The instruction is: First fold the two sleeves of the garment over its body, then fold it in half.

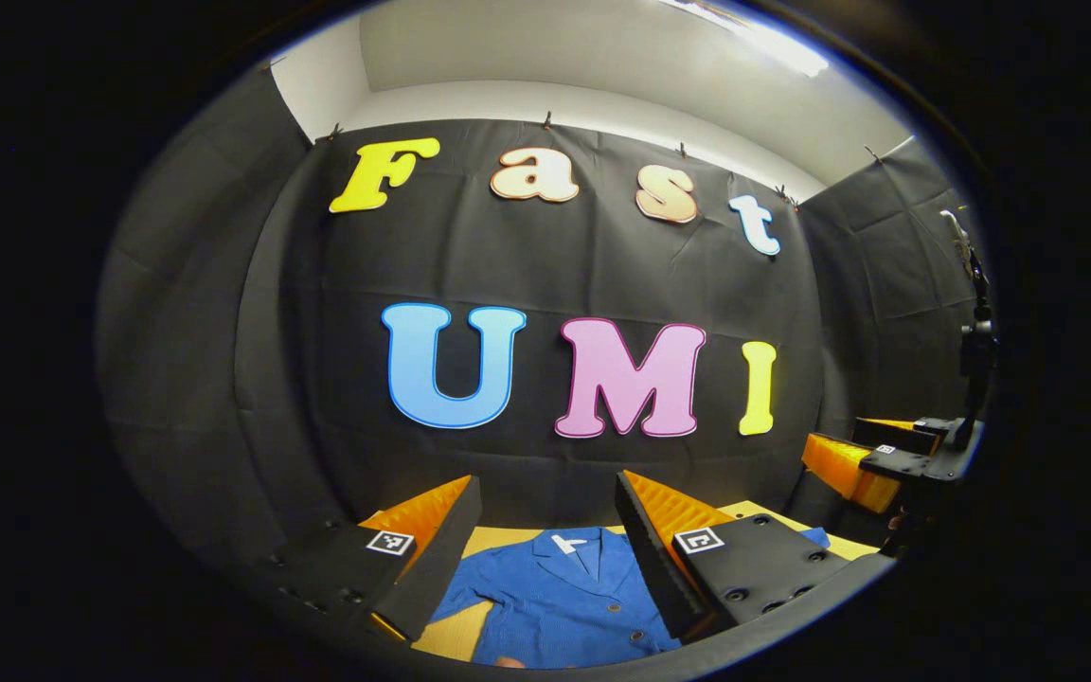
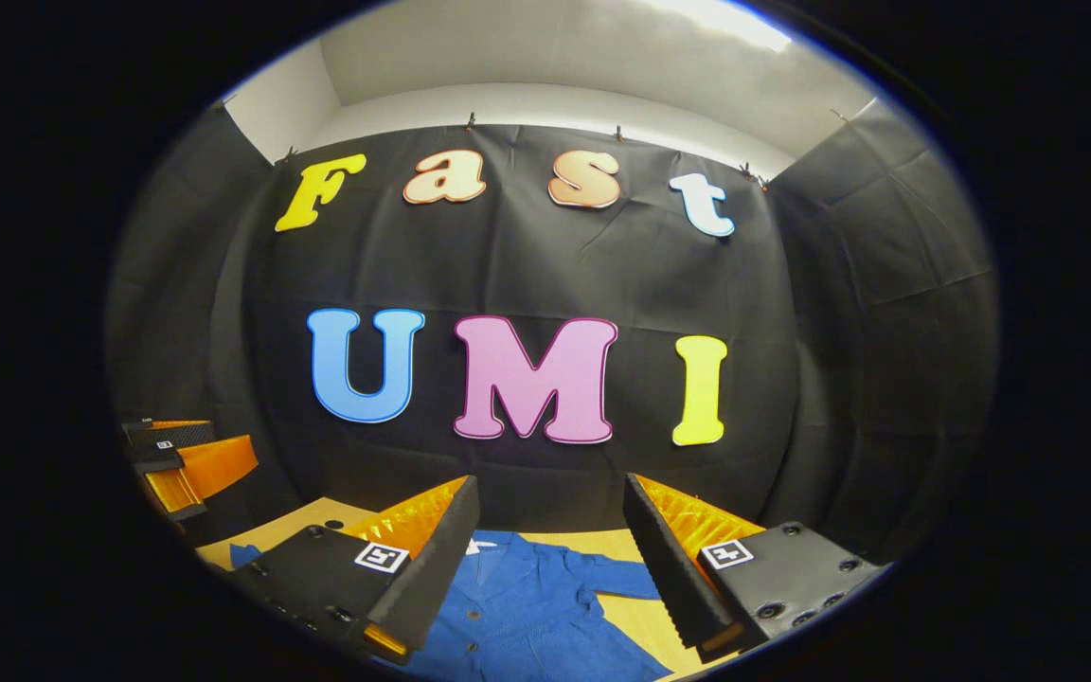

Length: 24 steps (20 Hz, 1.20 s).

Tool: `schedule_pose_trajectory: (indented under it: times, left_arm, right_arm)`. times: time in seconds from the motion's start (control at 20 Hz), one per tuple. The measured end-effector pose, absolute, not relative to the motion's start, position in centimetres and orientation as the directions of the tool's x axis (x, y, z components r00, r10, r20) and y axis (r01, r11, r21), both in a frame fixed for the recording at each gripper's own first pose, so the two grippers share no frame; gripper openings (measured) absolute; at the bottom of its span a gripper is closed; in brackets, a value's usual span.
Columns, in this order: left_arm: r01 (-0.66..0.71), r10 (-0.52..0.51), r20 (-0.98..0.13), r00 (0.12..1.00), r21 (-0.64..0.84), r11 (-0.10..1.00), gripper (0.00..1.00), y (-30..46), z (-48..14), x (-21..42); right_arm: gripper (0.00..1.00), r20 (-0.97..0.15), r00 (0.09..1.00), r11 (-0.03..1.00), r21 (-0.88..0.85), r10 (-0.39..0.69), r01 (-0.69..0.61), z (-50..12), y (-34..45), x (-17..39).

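blue garment (image 1: 560,597) lies flat on the yellow worktop (image 1: 451,635), collar toward the far wall, buttons up, both sleeves spread out (unfolded). left hand-held gripper (image 1: 545,554) hangs above it, jaws wide apart, holding nothing. right hand-held gripper (image 2: 550,559) likewise agape, over the garment's right side.

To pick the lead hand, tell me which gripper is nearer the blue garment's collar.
Left, seemingly: the collar lies centred ahead of the left gripper, but off beside one finger of the right gripper.
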<state>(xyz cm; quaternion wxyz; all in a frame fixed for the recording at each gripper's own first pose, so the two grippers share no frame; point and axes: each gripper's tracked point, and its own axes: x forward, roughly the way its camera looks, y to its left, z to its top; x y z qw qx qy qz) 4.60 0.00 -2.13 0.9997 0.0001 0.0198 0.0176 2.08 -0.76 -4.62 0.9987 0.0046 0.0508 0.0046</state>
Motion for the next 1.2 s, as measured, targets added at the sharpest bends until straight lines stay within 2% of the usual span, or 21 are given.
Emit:
schedule_pose_trajectory:
  times: [0.05,0.1,0.4,0.7,0.95,1.2]
  left_arm:
    - [-0.035,0.035,-0.041,0.999,-0.003,0.999,0.82,-0.1,-2.2,4.4]
    - [-0.034,0.034,-0.043,0.998,-0.002,0.999,0.82,-0.2,-2.3,4.4]
    - [-0.022,0.022,-0.055,0.998,0.003,1.000,0.82,-1.1,-2.6,4.9]
    - [0.015,-0.015,-0.080,0.997,-0.001,1.000,0.82,-2.8,-3.7,5.5]
    - [-0.008,0.008,-0.093,0.996,0.000,1.000,0.82,-3.2,-4.4,6.8]
    - [-0.032,0.032,-0.120,0.992,0.002,0.999,0.82,-4.0,-5.6,9.2]
  right_arm:
    - [0.90,-0.106,0.994,1.000,0.013,0.015,-0.013,-4.8,-0.6,2.1]
    - [0.96,-0.114,0.993,1.000,0.014,0.018,-0.017,-5.1,-0.6,2.2]
    - [0.96,-0.134,0.991,1.000,0.023,0.024,-0.022,-5.9,-0.9,3.1]
    - [0.96,-0.216,0.976,1.000,-0.008,0.018,-0.020,-10.1,-1.6,4.1]
    - [0.96,-0.271,0.962,0.999,0.017,0.043,-0.039,-13.2,-2.4,5.6]
    - [0.96,-0.340,0.940,1.000,0.024,-0.010,0.019,-17.0,-6.5,8.2]
